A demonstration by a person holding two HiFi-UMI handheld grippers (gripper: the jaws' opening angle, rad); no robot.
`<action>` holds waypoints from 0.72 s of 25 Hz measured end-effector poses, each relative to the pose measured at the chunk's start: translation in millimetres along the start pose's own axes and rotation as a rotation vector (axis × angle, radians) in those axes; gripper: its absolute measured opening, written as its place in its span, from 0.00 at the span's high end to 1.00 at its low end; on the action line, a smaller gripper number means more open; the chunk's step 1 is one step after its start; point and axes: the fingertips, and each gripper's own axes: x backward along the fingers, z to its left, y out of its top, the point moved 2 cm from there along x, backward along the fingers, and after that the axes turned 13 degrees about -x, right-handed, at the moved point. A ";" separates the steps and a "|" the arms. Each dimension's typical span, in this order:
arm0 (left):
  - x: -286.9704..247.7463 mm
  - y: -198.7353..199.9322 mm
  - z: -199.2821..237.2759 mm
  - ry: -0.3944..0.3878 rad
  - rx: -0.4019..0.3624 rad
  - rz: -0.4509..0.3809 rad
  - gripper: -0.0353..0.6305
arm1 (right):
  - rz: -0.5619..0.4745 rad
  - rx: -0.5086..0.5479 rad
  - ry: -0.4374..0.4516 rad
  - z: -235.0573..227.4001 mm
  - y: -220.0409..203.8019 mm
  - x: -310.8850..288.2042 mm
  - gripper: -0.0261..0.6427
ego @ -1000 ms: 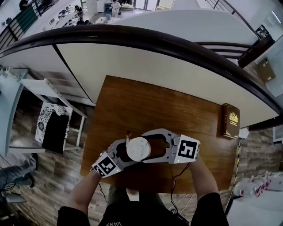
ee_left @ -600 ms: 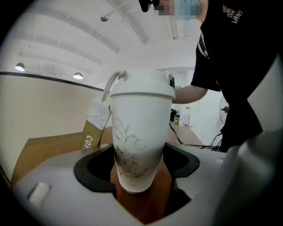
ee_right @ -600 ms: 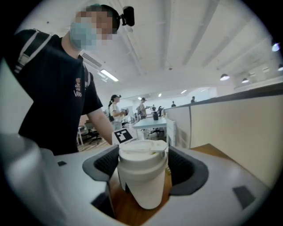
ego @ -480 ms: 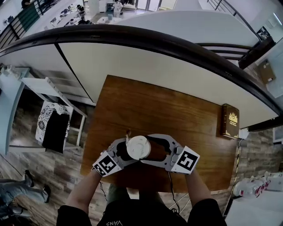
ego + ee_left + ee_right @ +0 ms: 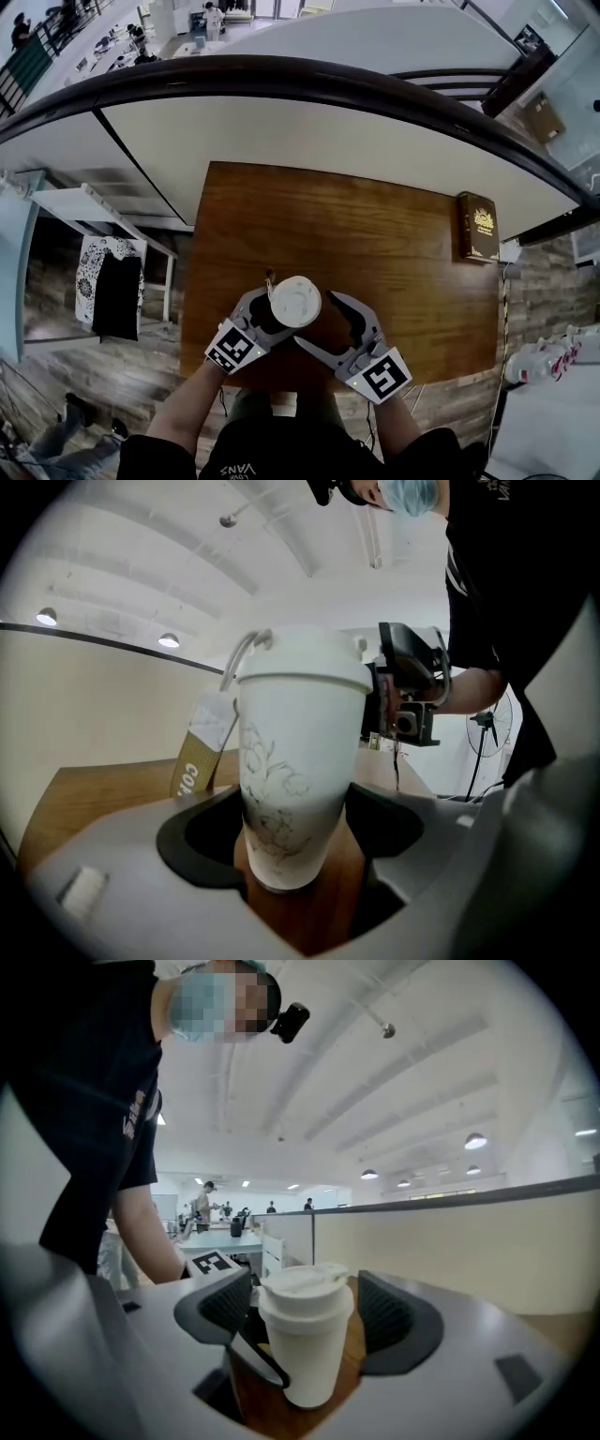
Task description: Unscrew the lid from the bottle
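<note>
The white bottle [image 5: 298, 789] stands upright near the front edge of the wooden table [image 5: 375, 234], at about 7 o'clock from the table's middle in the head view. Its lid [image 5: 295, 302] is on top and looks fully seated. Your left gripper [image 5: 279, 317] comes in from 8 o'clock, and its jaws are closed against the lower, narrower part of the body. That is a low hold on a tapered wall, so a hard twist up top could spin the bottle in the pads or tip it toward you. Your right gripper [image 5: 317, 321] sits at about 4 o'clock of the bottle with its jaws spread wide and nothing pinched. In its own view the lid stands between the pads and touches neither. If you close off-centre from there, one pad would likely meet the rim first and shove the bottle sideways. Watch the thin carry loop [image 5: 242, 658] at the lid's edge, because caught under a pad it could spoil the grip. The table's front edge is close, so a slip could send the bottle off it.
</note>
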 end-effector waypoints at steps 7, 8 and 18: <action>-0.7 0.3 0.1 0.010 0.012 0.004 0.42 | -0.017 -0.012 -0.248 7.7 -10.4 -12.6 0.48; -0.5 0.2 0.2 0.009 0.012 0.004 0.42 | -0.020 -0.012 -0.279 8.0 -11.1 -14.6 0.48; 0.3 -0.6 0.0 0.010 0.012 0.010 0.43 | -0.019 0.040 -0.384 5.5 -10.7 -27.6 0.47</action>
